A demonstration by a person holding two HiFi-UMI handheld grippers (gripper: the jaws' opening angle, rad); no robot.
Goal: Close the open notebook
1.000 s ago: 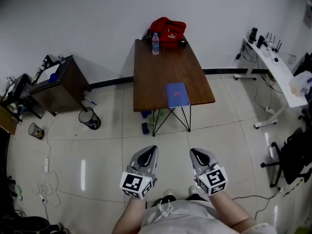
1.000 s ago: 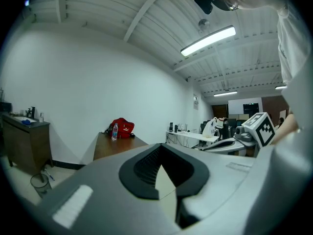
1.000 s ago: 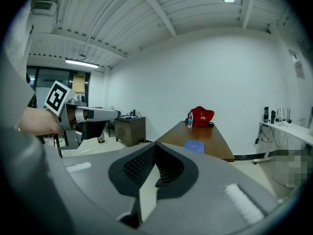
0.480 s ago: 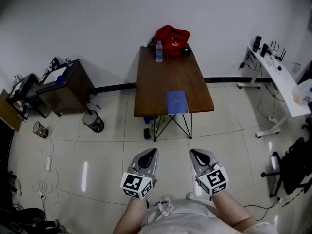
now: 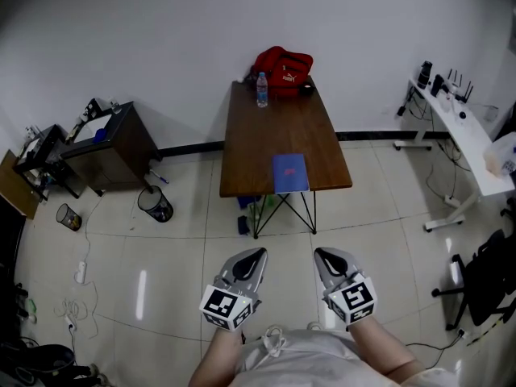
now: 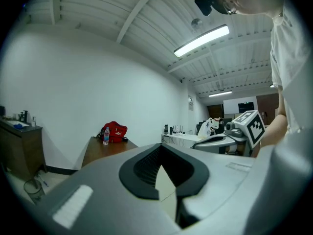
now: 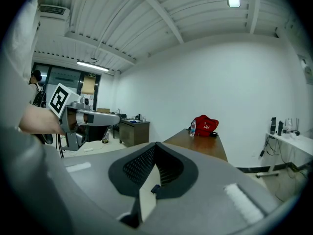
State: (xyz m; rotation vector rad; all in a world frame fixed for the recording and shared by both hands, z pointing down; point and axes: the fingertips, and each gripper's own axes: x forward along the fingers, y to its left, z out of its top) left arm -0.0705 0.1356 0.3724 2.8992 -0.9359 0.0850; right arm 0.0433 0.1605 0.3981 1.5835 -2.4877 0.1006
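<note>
Grippers closed and empty, well short of the table

From the head view I see the brown table (image 5: 266, 139) standing end-on against the white wall. The notebook (image 5: 290, 173) lies flat on the table's near end, toward its right side and close to its near edge. It shows as a single blue rectangle, and at this range I cannot tell whether any pages are exposed.

At the table's far end, against the wall, sits a red bag (image 5: 284, 61). A water bottle (image 5: 261, 89) stands upright just beside it, on the table's left side.

Both tools are over bare floor on the near side of the table, well apart from it and from the notebook. The left gripper (image 5: 251, 258) and the right gripper (image 5: 324, 258) are side by side, tips toward the table. In the left gripper view I see the jaws brought together with nothing between them. The right gripper view shows the same: jaws together, nothing held. Each gripper also shows in the other's view, off to one side.

To the table's left stands a dark cabinet (image 5: 105, 147), with a black waste bin (image 5: 153, 205) on the floor between it and the table. To the table's right runs a white desk (image 5: 459, 127) with small devices on it.
</note>
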